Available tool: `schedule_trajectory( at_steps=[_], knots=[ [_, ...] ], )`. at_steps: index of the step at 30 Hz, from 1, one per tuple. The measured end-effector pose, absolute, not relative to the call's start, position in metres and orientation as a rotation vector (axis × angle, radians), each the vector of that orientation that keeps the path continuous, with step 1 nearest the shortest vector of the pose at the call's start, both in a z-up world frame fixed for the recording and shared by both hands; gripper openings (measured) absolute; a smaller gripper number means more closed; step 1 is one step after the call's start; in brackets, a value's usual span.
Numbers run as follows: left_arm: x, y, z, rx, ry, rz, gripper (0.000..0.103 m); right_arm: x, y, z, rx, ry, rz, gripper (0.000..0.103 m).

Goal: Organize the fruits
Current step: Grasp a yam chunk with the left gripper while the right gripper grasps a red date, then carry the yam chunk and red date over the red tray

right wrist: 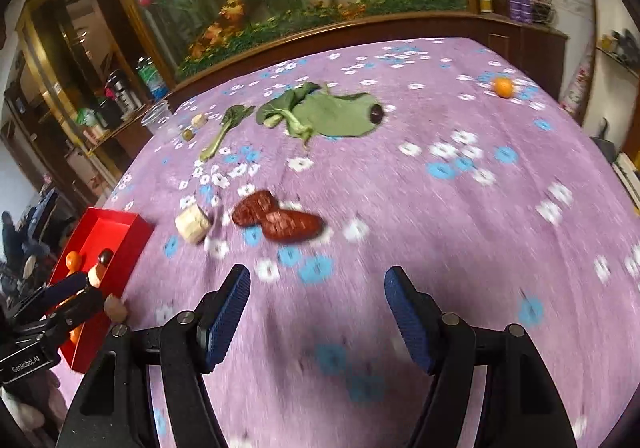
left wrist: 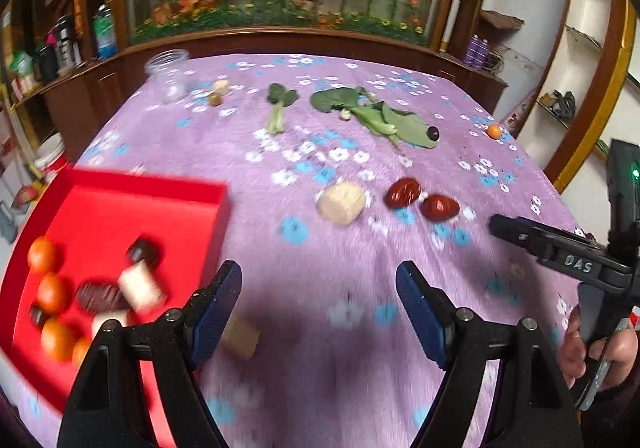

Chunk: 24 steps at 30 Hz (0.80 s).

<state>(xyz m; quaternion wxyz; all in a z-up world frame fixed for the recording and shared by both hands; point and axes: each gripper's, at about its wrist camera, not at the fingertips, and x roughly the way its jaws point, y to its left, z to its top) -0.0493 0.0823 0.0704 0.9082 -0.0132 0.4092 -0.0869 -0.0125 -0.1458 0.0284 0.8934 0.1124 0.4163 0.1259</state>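
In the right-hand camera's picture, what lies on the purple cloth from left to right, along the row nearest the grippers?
Red tray → pale cut chunk → two red dates, touching each other. Farther right the cloth is bare in that row; the small orange sits much farther back.

My left gripper (left wrist: 319,288) hangs open over the purple cloth (left wrist: 320,256), nothing between the jaws. Red tray (left wrist: 216,204) on the left holds small oranges (left wrist: 51,292) and blurry bits, maybe banana chunks. Two red dates (left wrist: 420,200) lie ahead, right gripper (left wrist: 504,226) beside them.
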Motion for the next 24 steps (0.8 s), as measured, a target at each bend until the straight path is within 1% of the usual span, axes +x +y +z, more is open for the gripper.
schedule_trajectory(
  at_steps=[4, 9, 11, 14, 15, 17, 18, 19, 20, 21, 22, 24],
  knots=[
    [-0.015, 0.070, 0.061, 0.035, 0.849, -0.188, 0.077, 0.017, -0.131, 0.019, 0.210, 0.885, 0.294, 0.074],
    [0.027, 0.063, 0.039, 0.066, 0.910, -0.183, 0.076, 0.037, -0.117, 0.007, 0.184, 0.912, 0.326, 0.074],
    [0.037, 0.060, 0.034, 0.081, 0.921, -0.199, 0.073, 0.040, -0.114, 0.004, 0.174, 0.917, 0.335, 0.074],
    [0.045, 0.053, 0.027, 0.111, 0.927, -0.226, 0.072, 0.045, -0.114, -0.001, 0.164, 0.918, 0.336, 0.074],
    [0.048, 0.048, 0.025, 0.124, 0.929, -0.241, 0.071, 0.045, -0.114, -0.002, 0.164, 0.917, 0.337, 0.074],
    [0.049, 0.041, 0.020, 0.144, 0.938, -0.259, 0.062, 0.045, -0.114, -0.002, 0.158, 0.907, 0.334, 0.074],
    [0.050, 0.037, 0.016, 0.159, 0.950, -0.267, 0.052, 0.044, -0.113, -0.002, 0.151, 0.905, 0.334, 0.074],
    [0.050, 0.035, 0.014, 0.166, 0.957, -0.270, 0.044, 0.044, -0.112, -0.003, 0.140, 0.901, 0.331, 0.070],
    [0.049, 0.033, 0.015, 0.172, 0.941, -0.268, 0.042, 0.044, -0.112, -0.003, 0.131, 0.899, 0.327, 0.067],
    [0.048, 0.031, 0.016, 0.182, 0.938, -0.260, 0.041, 0.043, -0.110, -0.003, 0.120, 0.896, 0.325, 0.058],
    [0.048, 0.030, 0.016, 0.179, 0.938, -0.257, 0.041, 0.043, -0.110, -0.003, 0.119, 0.895, 0.327, 0.053],
    [0.046, 0.032, 0.015, 0.157, 0.937, -0.255, 0.041, 0.042, -0.110, -0.003, 0.130, 0.896, 0.331, 0.053]
  ],
)
